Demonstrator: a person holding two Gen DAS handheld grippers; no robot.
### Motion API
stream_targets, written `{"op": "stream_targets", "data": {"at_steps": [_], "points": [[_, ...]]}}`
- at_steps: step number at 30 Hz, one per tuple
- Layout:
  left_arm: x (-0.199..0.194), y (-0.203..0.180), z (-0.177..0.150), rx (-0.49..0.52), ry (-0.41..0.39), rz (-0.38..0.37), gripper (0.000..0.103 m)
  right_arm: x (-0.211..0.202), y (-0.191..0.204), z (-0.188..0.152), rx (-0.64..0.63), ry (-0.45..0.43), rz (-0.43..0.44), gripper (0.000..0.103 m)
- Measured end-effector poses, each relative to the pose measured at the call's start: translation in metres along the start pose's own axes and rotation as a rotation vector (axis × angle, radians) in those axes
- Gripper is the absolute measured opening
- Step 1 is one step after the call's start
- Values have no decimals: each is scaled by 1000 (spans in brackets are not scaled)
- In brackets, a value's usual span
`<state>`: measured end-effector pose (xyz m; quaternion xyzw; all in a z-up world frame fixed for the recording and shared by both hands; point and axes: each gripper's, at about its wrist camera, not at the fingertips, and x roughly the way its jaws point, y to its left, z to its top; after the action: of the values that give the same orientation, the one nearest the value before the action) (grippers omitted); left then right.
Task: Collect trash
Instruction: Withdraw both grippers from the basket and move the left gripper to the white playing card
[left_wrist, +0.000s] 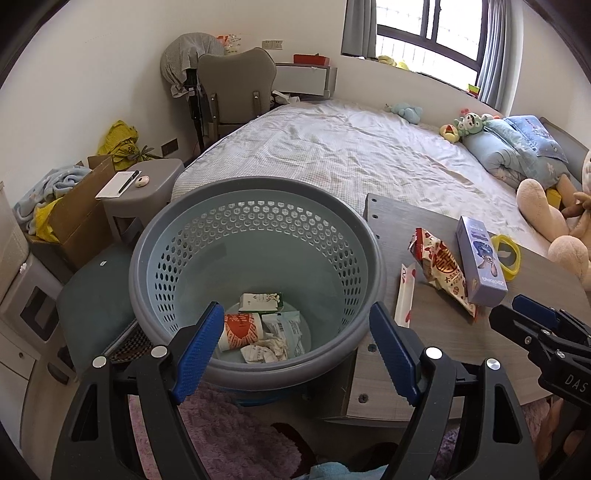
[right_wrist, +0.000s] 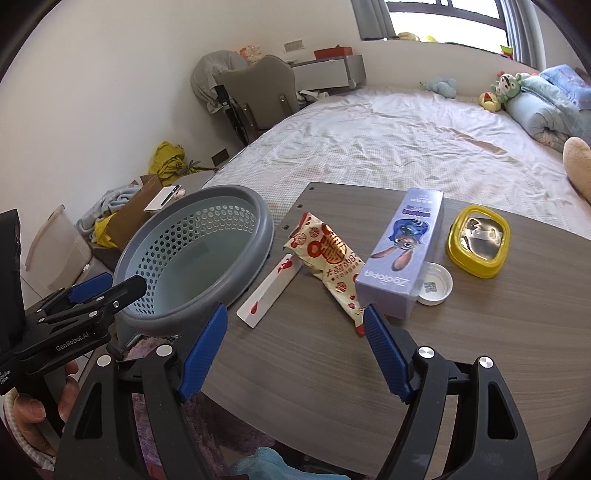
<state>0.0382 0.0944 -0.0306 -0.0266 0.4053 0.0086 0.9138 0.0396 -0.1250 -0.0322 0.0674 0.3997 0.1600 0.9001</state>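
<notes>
Both tools released: left tool (left_wrist: 295, 354) sees binned trash (left_wrist: 262, 328); right tool (right_wrist: 295, 354) sees white cap (right_wrist: 435, 282).

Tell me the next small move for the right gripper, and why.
Probably ease the right gripper forward and down onto the red-and-white snack wrapper. It is open and empty, the wrapper lies loose on the table just ahead, and the basket beside it already holds trash.
</notes>
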Motion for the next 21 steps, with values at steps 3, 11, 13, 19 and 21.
{"op": "stream_targets", "data": {"at_steps": [3, 11, 13, 19, 21], "points": [[2, -11, -1, 15, 6, -11, 77, -4, -13, -1, 27, -6, -12, 74], [9, -37, -1, 54, 7, -36, 77, -5, -38, -1, 68, -14, -41, 74], [11, -43, 0, 61, 7, -43, 77, -4, -46, 1, 78, -12, -55, 74], [24, -54, 5, 70, 25, -55, 77, -1, -76, 5, 118, -7, -111, 74], [29, -57, 6, 75, 37, -58, 77, -1, -85, 6, 136, -7, -117, 74]]}}
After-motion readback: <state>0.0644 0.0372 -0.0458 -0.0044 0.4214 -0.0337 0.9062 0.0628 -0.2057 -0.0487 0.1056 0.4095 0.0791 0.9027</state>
